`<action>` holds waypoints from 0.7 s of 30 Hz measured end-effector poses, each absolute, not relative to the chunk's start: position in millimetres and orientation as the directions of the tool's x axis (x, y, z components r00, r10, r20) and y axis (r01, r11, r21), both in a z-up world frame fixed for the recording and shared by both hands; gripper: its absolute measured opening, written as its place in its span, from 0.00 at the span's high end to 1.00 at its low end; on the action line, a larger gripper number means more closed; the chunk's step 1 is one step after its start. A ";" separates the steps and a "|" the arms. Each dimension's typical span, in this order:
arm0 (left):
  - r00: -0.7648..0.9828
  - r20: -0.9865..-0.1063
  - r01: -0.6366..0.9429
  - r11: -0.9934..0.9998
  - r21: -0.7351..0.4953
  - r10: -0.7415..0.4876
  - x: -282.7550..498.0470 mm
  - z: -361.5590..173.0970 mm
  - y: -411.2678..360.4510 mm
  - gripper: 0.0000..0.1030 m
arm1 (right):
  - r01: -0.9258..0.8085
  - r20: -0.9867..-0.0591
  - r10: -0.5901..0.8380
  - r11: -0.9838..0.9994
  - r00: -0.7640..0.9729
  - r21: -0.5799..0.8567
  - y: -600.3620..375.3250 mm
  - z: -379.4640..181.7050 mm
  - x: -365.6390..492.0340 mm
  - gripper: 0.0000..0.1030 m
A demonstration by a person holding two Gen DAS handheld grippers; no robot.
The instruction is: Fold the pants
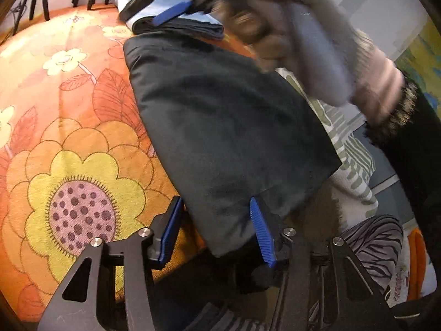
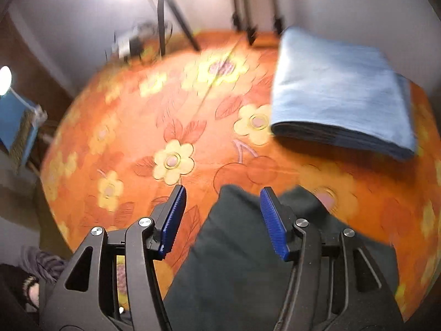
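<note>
Left gripper [image 1: 215, 229]: fingers partly apart, straddling the near corner of the dark pants; whether the pads press on the cloth cannot be told.
Dark pants [image 1: 220, 127]: folded into a flat rectangle, lying on the orange floral blanket [image 1: 69, 138].
Right gripper [image 2: 223, 218]: fingers apart above the pants' far edge, holding nothing.
Blue folded garment [image 2: 339, 91]: on the blanket beyond the pants, apart from them.
Tripod legs [image 2: 171, 16]: at the blanket's far edge.

Matt dark cloth pants [image 1: 220, 127], plush floral blanket [image 1: 69, 138]
</note>
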State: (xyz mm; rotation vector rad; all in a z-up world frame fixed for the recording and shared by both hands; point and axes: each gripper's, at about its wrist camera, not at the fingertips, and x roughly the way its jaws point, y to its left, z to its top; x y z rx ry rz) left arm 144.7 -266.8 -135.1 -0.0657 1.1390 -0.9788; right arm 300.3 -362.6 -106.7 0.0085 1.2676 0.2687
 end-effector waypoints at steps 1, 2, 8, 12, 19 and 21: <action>0.062 -0.727 0.614 0.600 -0.513 -0.684 145.0 -135.4 -267.0 0.58 | -0.212 -0.948 0.200 0.966 0.249 0.148 -358.2 -114.7 304.1 0.43; 0.056 -0.721 0.605 0.598 -0.526 -0.691 145.0 -135.6 -266.2 0.61 | -0.225 -0.953 0.201 0.963 0.227 0.149 -356.4 -121.0 307.4 0.43; 0.076 -0.718 0.618 0.598 -0.510 -0.692 141.4 -134.6 -269.9 0.77 | -0.252 -0.971 0.179 0.958 0.161 0.135 -353.6 -148.1 317.3 0.46; 0.089 -0.714 0.628 0.595 -0.501 -0.694 139.4 -133.2 -270.8 0.84 | -0.278 -0.969 0.180 0.952 0.168 0.129 -346.6 -149.7 312.2 0.91; 0.113 -0.717 0.648 0.598 -0.472 -0.688 132.4 -132.4 -272.2 0.85 | -0.213 -0.961 0.166 0.970 0.223 0.119 -349.3 -151.1 319.4 0.95; 0.103 -0.719 0.633 0.603 -0.486 -0.688 134.2 -133.7 -269.0 0.85 | -0.204 -0.964 0.139 0.974 0.225 0.093 -347.9 -156.2 320.4 0.95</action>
